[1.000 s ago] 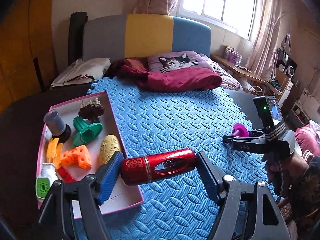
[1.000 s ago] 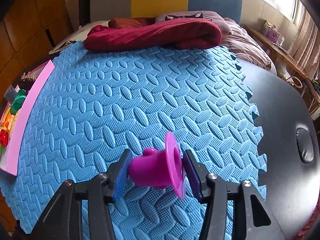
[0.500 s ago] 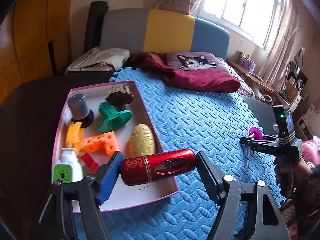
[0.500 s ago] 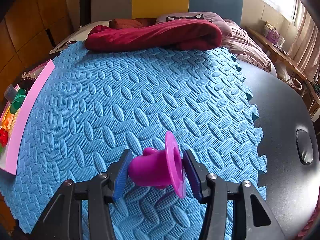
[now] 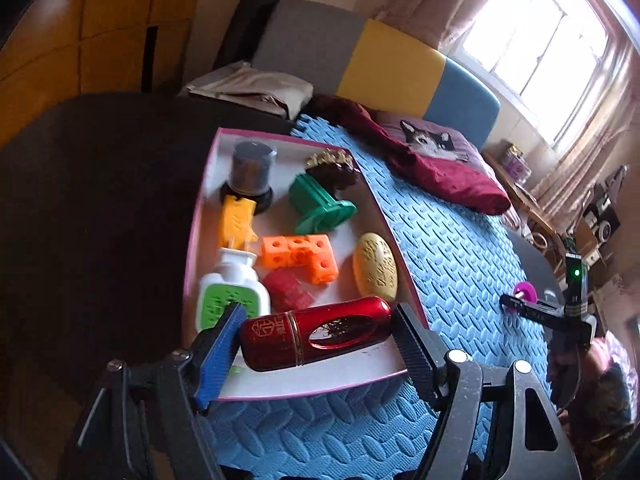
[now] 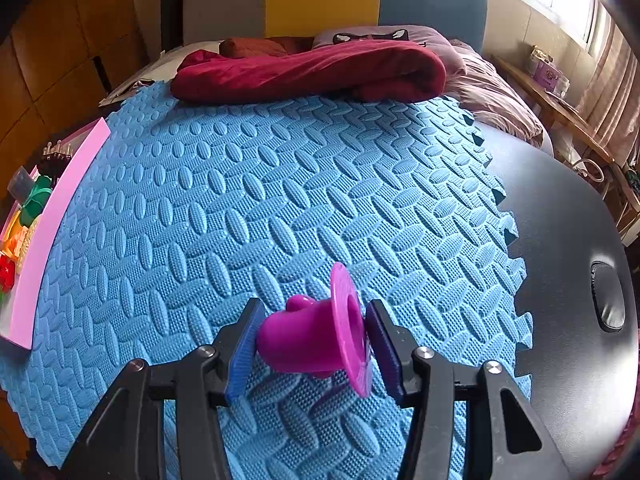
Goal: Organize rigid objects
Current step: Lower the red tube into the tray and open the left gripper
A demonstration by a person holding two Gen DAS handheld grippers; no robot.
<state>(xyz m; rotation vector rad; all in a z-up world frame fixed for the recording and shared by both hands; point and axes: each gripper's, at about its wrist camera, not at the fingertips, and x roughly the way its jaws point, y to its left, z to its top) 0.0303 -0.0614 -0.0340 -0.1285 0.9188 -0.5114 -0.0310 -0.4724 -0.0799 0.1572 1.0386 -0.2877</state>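
Fingers (image 5: pixel 224 332) of the left gripper (image 5: pixel 316 334) press on both ends of a red bottle (image 5: pixel 316 332), clamping it lengthwise at a middling spread so it lies level and cannot roll out; it hangs over the near end of the pink tray (image 5: pixel 316 390), probably because that corner is the one bare patch of floor left inside; further in, the tray is already packed with a white and green bottle (image 5: pixel 232 296), a yellow block (image 5: pixel 236 220), a grey cylinder (image 5: pixel 250 170), an orange block piece (image 5: pixel 300 254), a green spool (image 5: pixel 320 206) and a gold oval (image 5: pixel 376 266), laid side by side rather than stacked, which suits hard things that would slide off one another; the tray sits at the left edge of the blue foam mat (image 5: pixel 452 240), which likely stops pieces skidding on the dark bench (image 6: pixel 568 216); to the right, the right gripper (image 6: pixel 310 340) holds a purple spool (image 6: pixel 316 340) between its pads, one on the stem end and one against the flange, at a moderate opening; it hovers over the mat well apart from the tray, I judge waiting its turn while the left one places the bottle.
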